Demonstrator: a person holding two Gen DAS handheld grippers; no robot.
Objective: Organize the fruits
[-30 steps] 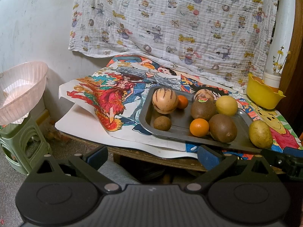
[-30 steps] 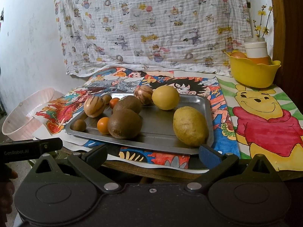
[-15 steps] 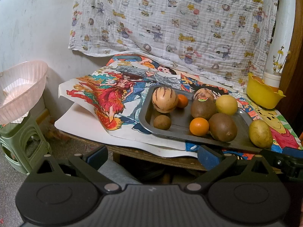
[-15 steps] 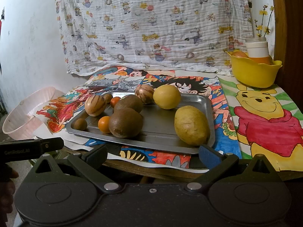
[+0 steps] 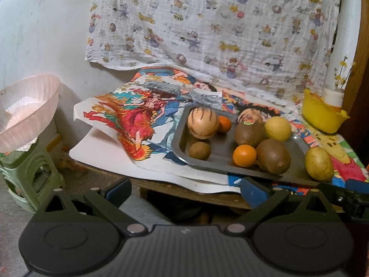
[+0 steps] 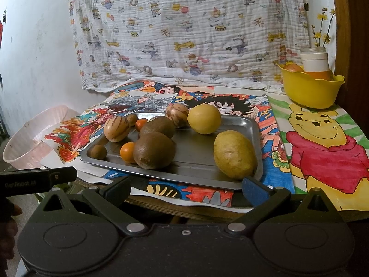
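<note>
Left wrist view: the left gripper (image 5: 185,188) sits at the bottom of the frame, short of the table (image 5: 189,196) edge, jaws spread wide and empty. Right of centre, a metal tray (image 5: 221,159) holds the fruits: a striped melon (image 5: 202,122), two kiwis, small oranges, a lemon. A pink basket (image 5: 27,110) stands at far left.

Right wrist view: the right gripper (image 6: 185,188) is level at the bottom, jaws likewise apart, nothing between them. A yellow oval fruit (image 6: 234,154) lies nearest, in the tray's lower right corner. It looks firm, smooth and apt to roll; gripping across its narrow middle seems safest. A yellow bowl (image 6: 310,90) sits upper right.
</note>
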